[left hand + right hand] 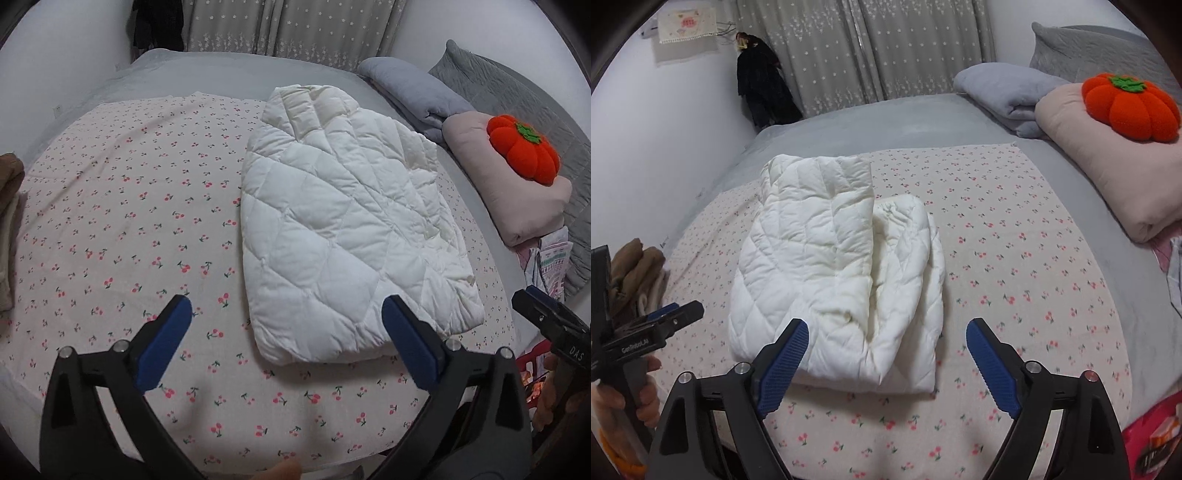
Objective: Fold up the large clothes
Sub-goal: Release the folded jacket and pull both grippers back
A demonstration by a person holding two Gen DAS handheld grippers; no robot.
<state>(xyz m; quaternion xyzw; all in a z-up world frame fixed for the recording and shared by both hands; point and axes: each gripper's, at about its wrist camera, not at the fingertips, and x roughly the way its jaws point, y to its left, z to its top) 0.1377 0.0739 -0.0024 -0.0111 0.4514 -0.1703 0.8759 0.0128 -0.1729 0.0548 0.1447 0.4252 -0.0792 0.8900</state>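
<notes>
A white quilted puffer jacket (347, 229) lies folded lengthwise on a cherry-print sheet (129, 229); in the right wrist view the jacket (834, 273) shows its sides folded inward, collar end far. My left gripper (286, 310) is open and empty, above the sheet near the jacket's near-left corner. My right gripper (886, 332) is open and empty, hovering just above the jacket's near hem. The right gripper (546, 325) also shows at the right edge of the left wrist view. The left gripper (665, 317) shows at the left edge of the right wrist view.
An orange pumpkin cushion (522, 147) sits on a folded pink blanket (517, 206) at the right. A grey-blue rolled blanket (413, 92) and grey quilt (517, 88) lie behind. Brown folded clothes (635, 269) lie at the left. Grey star curtains (857, 51) hang at the back.
</notes>
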